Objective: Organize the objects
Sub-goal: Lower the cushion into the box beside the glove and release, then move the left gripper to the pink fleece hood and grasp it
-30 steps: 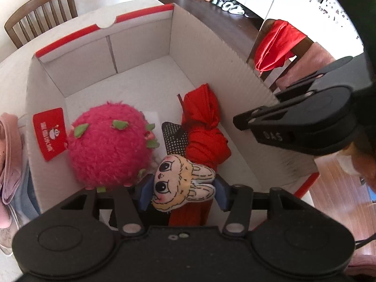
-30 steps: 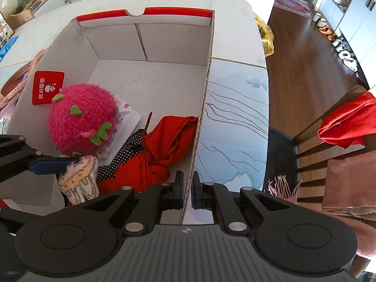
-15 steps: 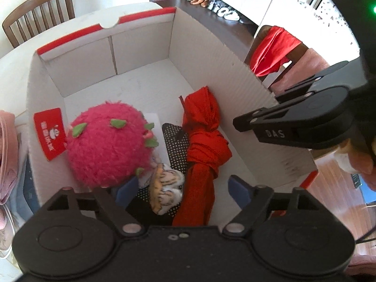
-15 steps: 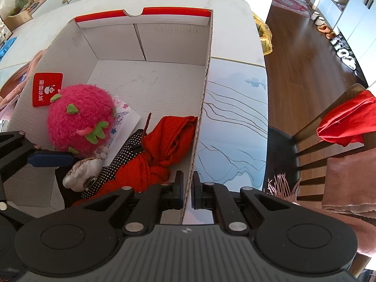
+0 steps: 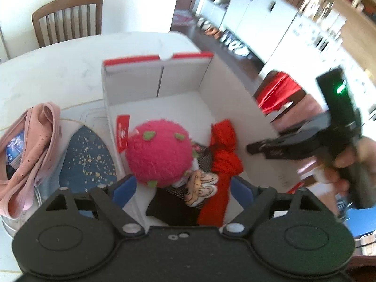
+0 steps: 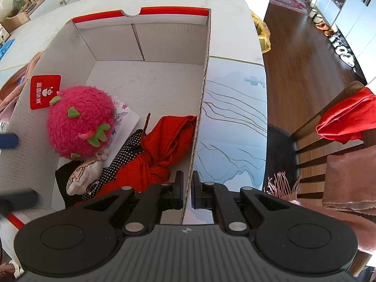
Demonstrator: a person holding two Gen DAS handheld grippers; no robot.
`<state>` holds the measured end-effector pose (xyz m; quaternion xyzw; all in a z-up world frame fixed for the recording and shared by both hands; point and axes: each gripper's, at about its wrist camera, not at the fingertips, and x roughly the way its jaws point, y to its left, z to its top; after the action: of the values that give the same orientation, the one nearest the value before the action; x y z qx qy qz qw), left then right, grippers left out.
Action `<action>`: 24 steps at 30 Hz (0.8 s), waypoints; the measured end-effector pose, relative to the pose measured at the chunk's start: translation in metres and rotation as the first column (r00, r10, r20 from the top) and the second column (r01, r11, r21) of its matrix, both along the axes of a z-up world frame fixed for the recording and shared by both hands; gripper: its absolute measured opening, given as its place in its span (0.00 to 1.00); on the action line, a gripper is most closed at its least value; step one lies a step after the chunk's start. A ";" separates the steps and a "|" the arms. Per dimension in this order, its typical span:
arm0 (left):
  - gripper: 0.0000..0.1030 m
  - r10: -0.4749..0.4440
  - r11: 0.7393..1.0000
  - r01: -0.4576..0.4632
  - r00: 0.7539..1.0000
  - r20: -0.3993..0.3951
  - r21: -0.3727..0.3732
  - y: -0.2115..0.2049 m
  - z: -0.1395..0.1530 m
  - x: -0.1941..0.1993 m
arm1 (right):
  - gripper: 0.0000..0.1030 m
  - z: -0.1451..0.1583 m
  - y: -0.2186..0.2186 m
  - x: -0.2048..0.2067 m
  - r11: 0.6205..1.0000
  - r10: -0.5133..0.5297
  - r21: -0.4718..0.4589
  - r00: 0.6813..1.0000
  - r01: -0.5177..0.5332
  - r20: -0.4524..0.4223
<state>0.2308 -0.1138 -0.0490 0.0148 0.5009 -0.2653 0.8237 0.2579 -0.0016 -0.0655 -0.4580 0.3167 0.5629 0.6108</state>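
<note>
Our left hand-held gripper (image 5: 183, 189) was opening, nothing between its pads. Our right hand-held gripper (image 6: 187, 191) pinched the box (image 6: 199, 108) wall. The bunny toy (image 6: 83, 176) lay inside, beside the pink plush (image 6: 80, 123).

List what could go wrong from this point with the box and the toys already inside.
The right gripper is clamped on the box wall; pulling could tip or slide the box. The left gripper, jaws opening with nothing between them, sits right above the small doll and pink plush ball, so it could snag them.
</note>
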 end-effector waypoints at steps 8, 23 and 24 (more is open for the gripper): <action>0.96 0.122 0.991 -0.128 0.986 0.111 0.043 0.052 0.031 0.007 | 0.04 0.001 0.000 0.000 1.000 -0.013 -0.005 1.000 0.013 0.000; 0.97 0.243 0.935 -0.278 0.955 0.172 0.221 0.127 -0.004 0.064 | 0.04 -0.002 0.003 -0.001 0.999 -0.049 -0.015 0.999 0.049 0.000; 0.97 0.248 0.929 -0.284 0.954 0.170 0.239 0.126 -0.012 0.068 | 0.04 -0.002 0.003 -0.002 0.999 -0.051 -0.015 0.999 0.051 0.002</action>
<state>0.2983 0.0122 -0.0605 0.0728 0.4711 -0.0813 0.8753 0.2563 0.0016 -0.0677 -0.4549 0.3321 0.5442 0.6218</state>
